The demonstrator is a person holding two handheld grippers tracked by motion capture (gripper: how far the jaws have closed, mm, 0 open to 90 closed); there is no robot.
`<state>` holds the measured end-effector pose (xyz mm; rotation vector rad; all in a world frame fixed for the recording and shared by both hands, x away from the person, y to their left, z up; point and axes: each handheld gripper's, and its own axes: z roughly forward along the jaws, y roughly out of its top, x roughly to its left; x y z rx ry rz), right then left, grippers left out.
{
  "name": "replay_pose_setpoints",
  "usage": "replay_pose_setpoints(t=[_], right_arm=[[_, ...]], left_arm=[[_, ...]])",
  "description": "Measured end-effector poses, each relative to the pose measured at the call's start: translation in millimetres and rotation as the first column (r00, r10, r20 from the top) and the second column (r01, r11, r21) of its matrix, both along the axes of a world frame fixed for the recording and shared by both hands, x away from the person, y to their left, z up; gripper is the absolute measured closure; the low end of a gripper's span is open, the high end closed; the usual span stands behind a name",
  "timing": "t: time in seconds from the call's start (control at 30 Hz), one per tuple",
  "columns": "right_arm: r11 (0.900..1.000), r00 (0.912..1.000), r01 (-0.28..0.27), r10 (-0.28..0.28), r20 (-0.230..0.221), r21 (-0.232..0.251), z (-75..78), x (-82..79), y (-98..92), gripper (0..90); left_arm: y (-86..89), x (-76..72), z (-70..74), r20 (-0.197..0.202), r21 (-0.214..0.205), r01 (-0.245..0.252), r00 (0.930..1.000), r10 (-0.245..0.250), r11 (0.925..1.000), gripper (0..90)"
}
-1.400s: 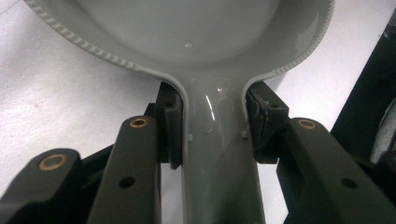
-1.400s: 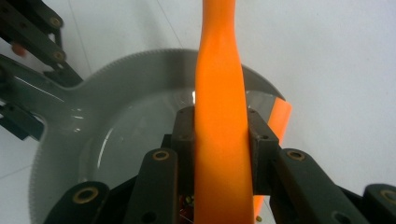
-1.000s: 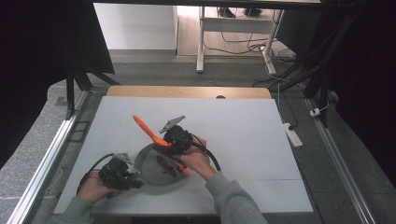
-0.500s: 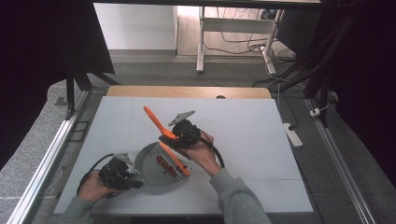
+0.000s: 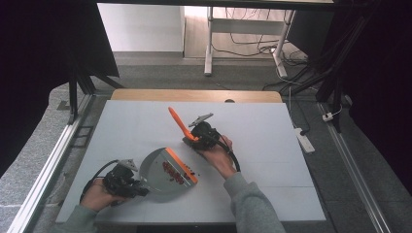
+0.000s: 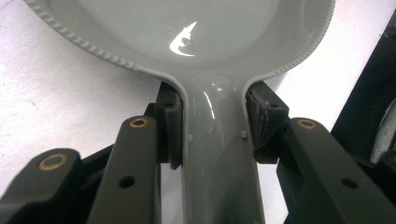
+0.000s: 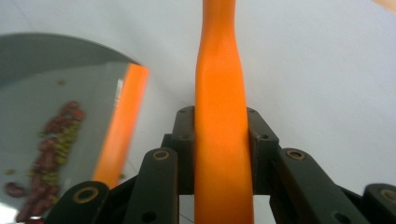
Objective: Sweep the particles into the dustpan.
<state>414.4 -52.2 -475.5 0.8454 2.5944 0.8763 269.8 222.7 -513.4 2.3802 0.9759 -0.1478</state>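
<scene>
1. The left gripper is squeezed tight on the grey handle of the dustpan. In the left gripper view the two black pads press on both sides of that handle.
2. The dustpan sits flat on the white table, near the person's side, in the same spot as a second ago. It has an orange front edge.
3. Small red and yellow bits lie inside the dustpan.
4. The right gripper is squeezed tight on the orange handle of a little brush. In the right gripper view the handle stands between the pads.
5. What changed: a second ago the brush was right over the dustpan. Now the right hand has carried it away toward the middle of the table, and it is apart from the dustpan.
6. This likely means the sweeping is done, since the bits are already in the pan. The brush may be put down next.
</scene>
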Motion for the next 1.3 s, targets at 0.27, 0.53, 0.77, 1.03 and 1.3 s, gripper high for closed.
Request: replay_pose_setpoints(t=[0.27, 0.53, 0.77, 1.03, 1.3], right_arm=[[0.9987, 0.9987, 0.05, -0.05, -0.009, -0.014, -2.9, 9.5, -15.7, 71.0], [0.9995, 0.9993, 0.019, -0.02, -0.033, -0.026, -4.6, 8.1, -10.6, 71.0], [0.9993, 0.9992, 0.005, -0.006, -0.04, -0.038, -5.1, -1.6, -0.7, 70.9], [0.999, 0.9978, -0.039, 0.038, -0.054, -0.022, -6.2, -18.4, 8.9, 70.9], [0.9985, 0.9954, -0.052, 0.053, -0.08, 0.016, -7.0, -31.6, 14.1, 70.9]], left_arm=[[0.1, 0.3, -0.4, -0.002, 0.001, 0.002, 1.0, -0.002, 1.0, 61.7], [0.1, 0.4, -0.4, -0.002, -0.001, 0.002, 1.0, -0.002, 1.0, 61.7], [-0.2, 0.5, -0.6, -0.003, 0.0, 0.001, 1.0, -0.001, 1.0, 61.7], [-0.5, 0.6, -0.8, -0.004, 0.001, 0.0, 1.0, 0.0, 1.0, 61.7], [-0.4, 0.6, -1.0, -0.004, -0.001, 0.0, 1.0, 0.0, 1.0, 61.7]])
